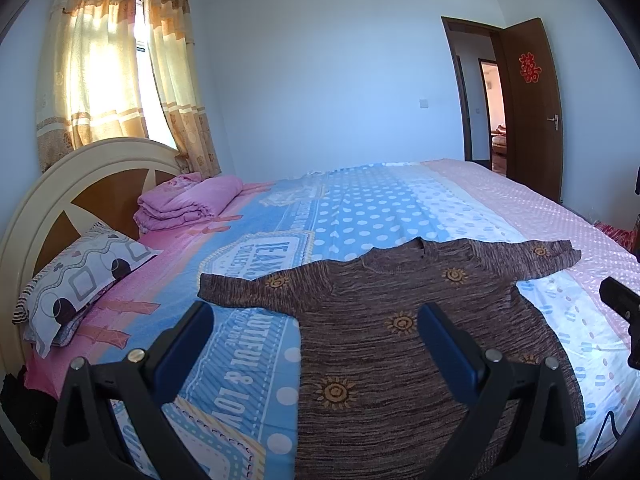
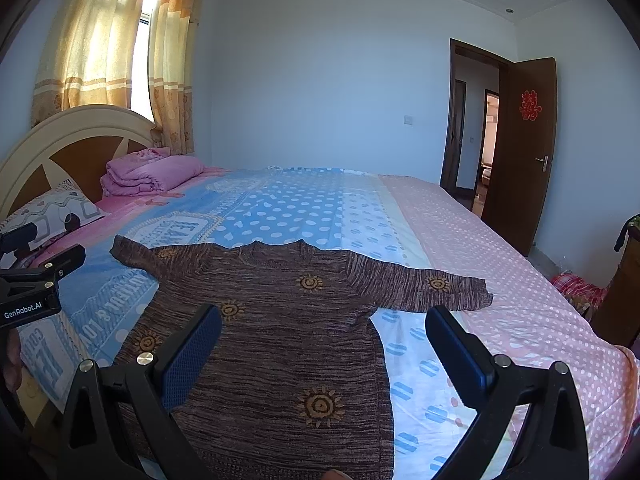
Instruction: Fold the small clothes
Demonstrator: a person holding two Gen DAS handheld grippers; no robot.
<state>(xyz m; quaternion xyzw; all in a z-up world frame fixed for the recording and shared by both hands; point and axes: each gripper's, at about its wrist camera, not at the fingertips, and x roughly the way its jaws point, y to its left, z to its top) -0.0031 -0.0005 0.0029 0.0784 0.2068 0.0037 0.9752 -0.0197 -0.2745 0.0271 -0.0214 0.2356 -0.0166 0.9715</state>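
A small brown knit sweater [image 1: 384, 320] with orange sun motifs lies flat on the bed, sleeves spread to both sides. It also shows in the right wrist view [image 2: 288, 320]. My left gripper [image 1: 316, 320] is open and empty, hovering over the sweater's lower left part. My right gripper [image 2: 324, 324] is open and empty, hovering over the sweater's lower right side. The left gripper's body [image 2: 32, 292] shows at the left edge of the right wrist view. The right gripper's body [image 1: 620, 304] shows at the right edge of the left wrist view.
The bed has a blue, pink and white patterned sheet [image 1: 360, 208]. A folded pink blanket [image 1: 188, 200] and a patterned pillow [image 1: 80, 280] lie by the headboard [image 1: 80, 176]. An open brown door [image 1: 528, 108] is at the right. A red checked cloth [image 2: 572, 284] lies beside the bed.
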